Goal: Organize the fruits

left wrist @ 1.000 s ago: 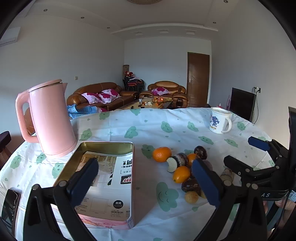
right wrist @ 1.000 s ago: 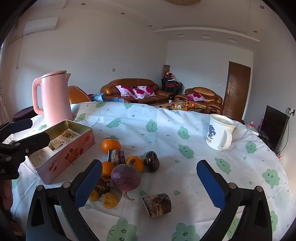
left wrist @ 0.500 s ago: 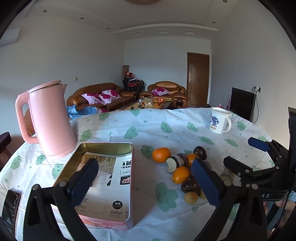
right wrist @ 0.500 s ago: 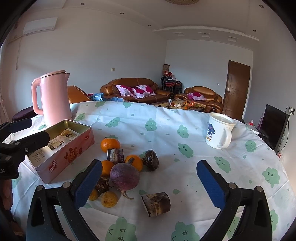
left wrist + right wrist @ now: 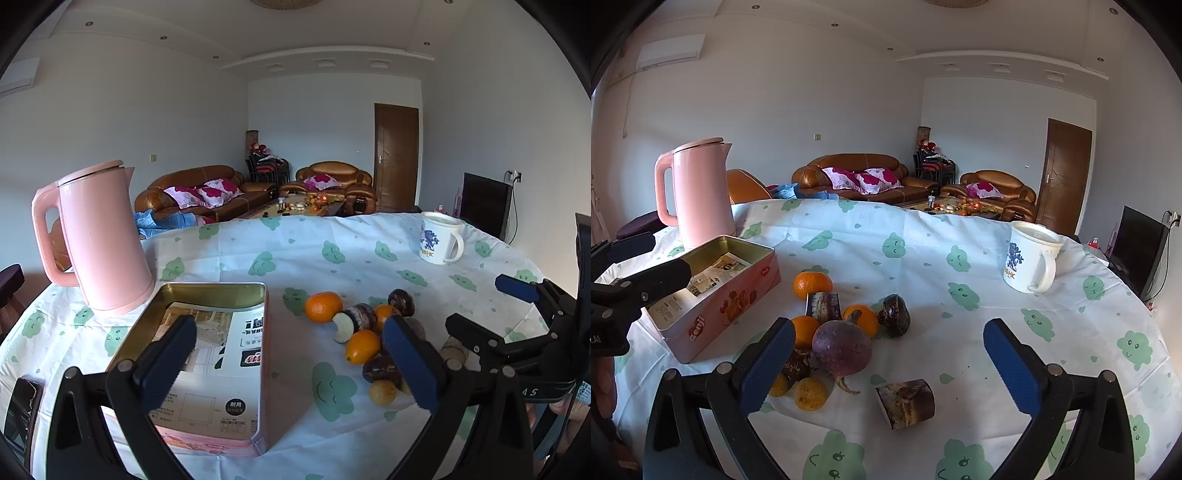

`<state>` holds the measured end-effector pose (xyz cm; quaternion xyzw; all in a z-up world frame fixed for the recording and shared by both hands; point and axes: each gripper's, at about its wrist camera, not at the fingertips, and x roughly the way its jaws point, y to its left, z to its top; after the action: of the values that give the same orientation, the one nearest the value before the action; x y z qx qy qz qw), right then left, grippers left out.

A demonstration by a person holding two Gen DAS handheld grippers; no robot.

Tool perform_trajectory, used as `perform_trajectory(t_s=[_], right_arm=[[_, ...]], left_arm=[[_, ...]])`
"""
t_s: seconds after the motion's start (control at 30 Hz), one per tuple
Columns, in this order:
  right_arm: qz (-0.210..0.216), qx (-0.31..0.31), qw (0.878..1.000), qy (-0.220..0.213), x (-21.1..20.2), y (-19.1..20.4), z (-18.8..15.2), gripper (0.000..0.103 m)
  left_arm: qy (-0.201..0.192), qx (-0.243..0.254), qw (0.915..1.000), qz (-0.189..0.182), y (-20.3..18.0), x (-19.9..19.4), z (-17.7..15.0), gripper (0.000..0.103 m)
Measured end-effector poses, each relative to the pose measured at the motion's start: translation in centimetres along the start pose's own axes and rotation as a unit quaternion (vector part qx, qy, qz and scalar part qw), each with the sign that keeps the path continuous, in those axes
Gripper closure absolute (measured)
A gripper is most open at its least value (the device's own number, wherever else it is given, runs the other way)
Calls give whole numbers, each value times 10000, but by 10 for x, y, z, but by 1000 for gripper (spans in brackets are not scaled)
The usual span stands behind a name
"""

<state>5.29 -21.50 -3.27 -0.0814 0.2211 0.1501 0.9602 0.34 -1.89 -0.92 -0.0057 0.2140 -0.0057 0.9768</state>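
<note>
A pile of fruit lies mid-table: an orange at the back, a purple round fruit in front, several small oranges and dark pieces around it, and a cut brown stub lying apart. A pink tin, lid off, holds a printed sheet and stands left of the pile. My left gripper hangs open over the tin's right edge. My right gripper is open above the near side of the pile, and also shows in the left wrist view as the right gripper.
A pink kettle stands behind the tin at the table's left. A white mug sits far right. A dark phone lies at the near left edge. The tablecloth carries green cloud prints; sofas fill the room behind.
Both grippers have barely shifted; the right wrist view has crept slightly closer to the fruit pile. Nothing was picked up or let go.
</note>
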Motion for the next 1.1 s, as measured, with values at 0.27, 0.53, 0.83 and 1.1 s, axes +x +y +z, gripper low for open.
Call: perform_trajectory(t_s=[0.27,0.53,0.83,1.1], right_arm=[[12,22,10000,10,1,0,-2,1],[14,29,10000,15,1,-1,-2,1],[43,74,9997,233,6,-13,-13,1],[300,97,9973,659,18,-22,-25,30]], left_arm=[[-4,0,10000,9,-1,0,0,0],[24,18,10000,-9,-1,1,-3,0],[358,128,9991,-170,-11,13,-15,0],[667,318,9965,-400,-28,23,-24,1]])
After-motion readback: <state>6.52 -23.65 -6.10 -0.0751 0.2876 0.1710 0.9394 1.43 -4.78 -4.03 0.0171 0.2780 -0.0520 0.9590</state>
